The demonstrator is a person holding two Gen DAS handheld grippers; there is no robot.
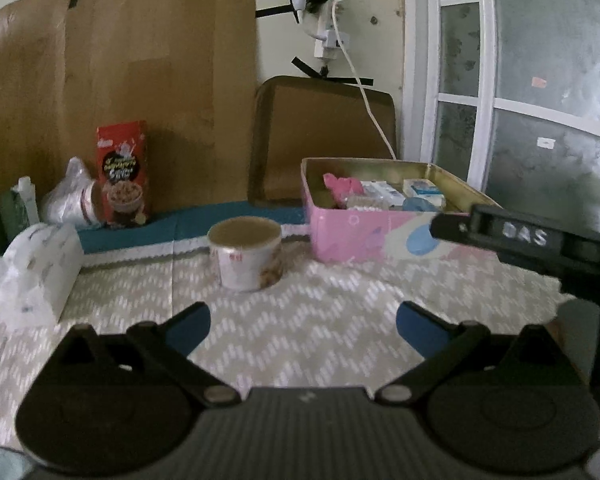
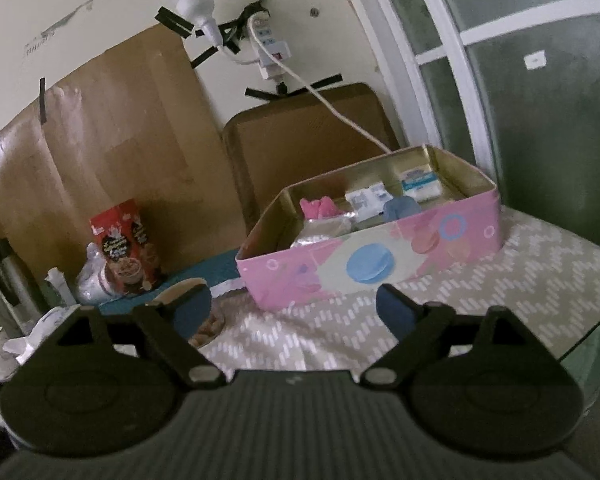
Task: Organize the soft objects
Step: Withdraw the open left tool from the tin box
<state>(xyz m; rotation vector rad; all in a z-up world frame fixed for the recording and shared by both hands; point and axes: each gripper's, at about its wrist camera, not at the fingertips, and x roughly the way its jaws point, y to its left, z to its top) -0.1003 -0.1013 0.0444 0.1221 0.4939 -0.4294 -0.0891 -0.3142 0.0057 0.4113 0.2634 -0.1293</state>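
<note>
We hold both grippers above a surface (image 1: 320,320) covered with a patterned cloth, and neither carries anything. The fingers of the left gripper (image 1: 303,322) stand wide apart with only cloth showing between them. The fingers of the right gripper (image 2: 294,310) are likewise apart and empty.

The task's things lie in the pink tin (image 2: 380,256) towards the far right corner of the surface. Inside it we see a pink soft item (image 2: 320,206), a blue soft item (image 2: 402,208), a clear packet (image 2: 324,230) and small white packs (image 2: 366,196). A white tissue pack (image 1: 36,276) rests at the left edge of the surface, outside the tin. We judge that it may still need sorting.

Hazards from this position:

- A paper cup (image 1: 246,258) stands upright between the tissue pack and the tin. A sweep from either side could tip it. We cannot tell whether it holds anything.
- The right gripper's body appears at the right of the left wrist view, near the tin. Both grippers approaching the tin together could collide.
- A red carton (image 1: 122,174) and a bagged item (image 1: 72,200) stand along the far edge. A reach past the tissue pack could knock them.
- Soft packs deform. A shallow grip may slip off.
</note>
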